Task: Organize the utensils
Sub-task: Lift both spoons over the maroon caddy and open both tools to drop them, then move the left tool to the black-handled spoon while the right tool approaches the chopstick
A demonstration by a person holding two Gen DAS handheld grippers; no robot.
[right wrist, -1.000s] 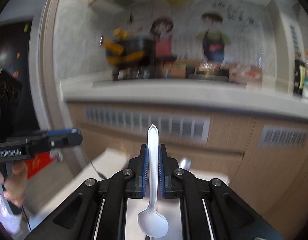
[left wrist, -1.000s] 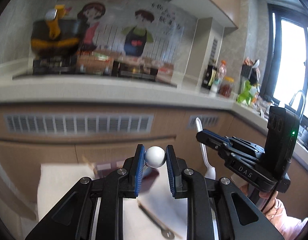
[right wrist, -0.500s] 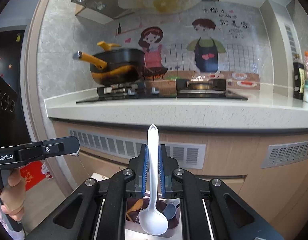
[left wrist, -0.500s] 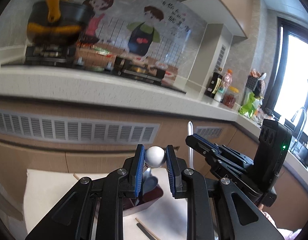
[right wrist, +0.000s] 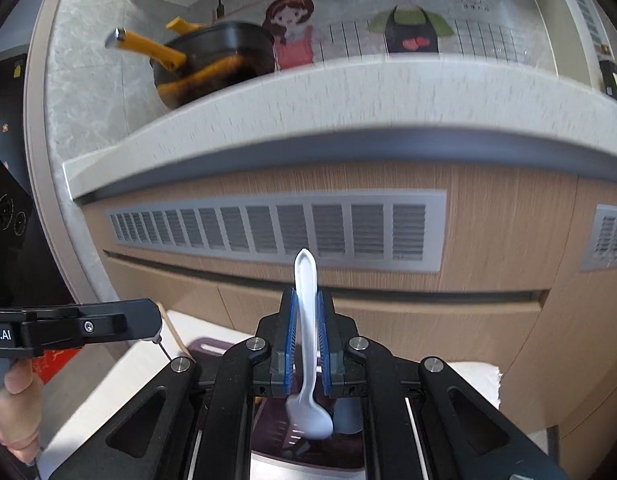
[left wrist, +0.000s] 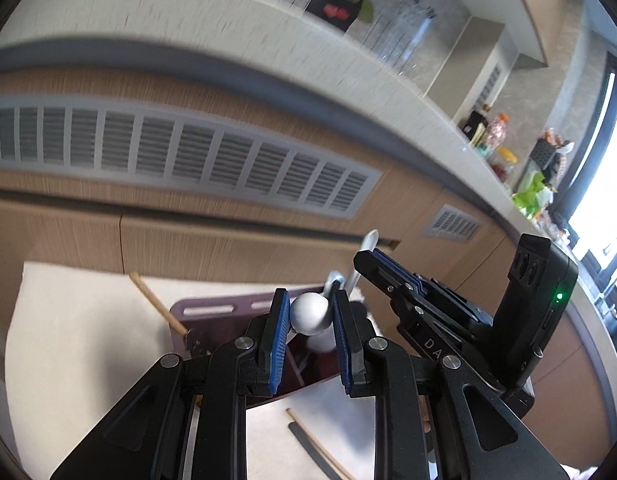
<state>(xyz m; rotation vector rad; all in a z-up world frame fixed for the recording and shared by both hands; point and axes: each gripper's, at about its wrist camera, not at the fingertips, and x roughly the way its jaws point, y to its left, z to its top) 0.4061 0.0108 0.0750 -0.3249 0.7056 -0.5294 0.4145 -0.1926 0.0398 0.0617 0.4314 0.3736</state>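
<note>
My left gripper (left wrist: 308, 316) is shut on the white ball end of a utensil (left wrist: 311, 313), held just over a dark purple utensil holder (left wrist: 224, 312) on the white table. My right gripper (right wrist: 306, 344) is shut on a white plastic spoon (right wrist: 306, 320), handle up, bowl down over the same holder (right wrist: 276, 440). The right gripper also shows in the left wrist view (left wrist: 392, 280), close on the right. A wooden chopstick (left wrist: 156, 304) leans out of the holder's left side.
Loose chopsticks (left wrist: 320, 448) lie on the white table (left wrist: 68, 340) in front of the holder. Wooden cabinets with vent grilles (right wrist: 276, 228) stand just beyond. A kitchen counter (right wrist: 348, 92) with a black pot runs above them.
Both grippers have tilted down and moved closer to the holder, which now lies right under their fingertips. Both keep their hold on their utensils.
</note>
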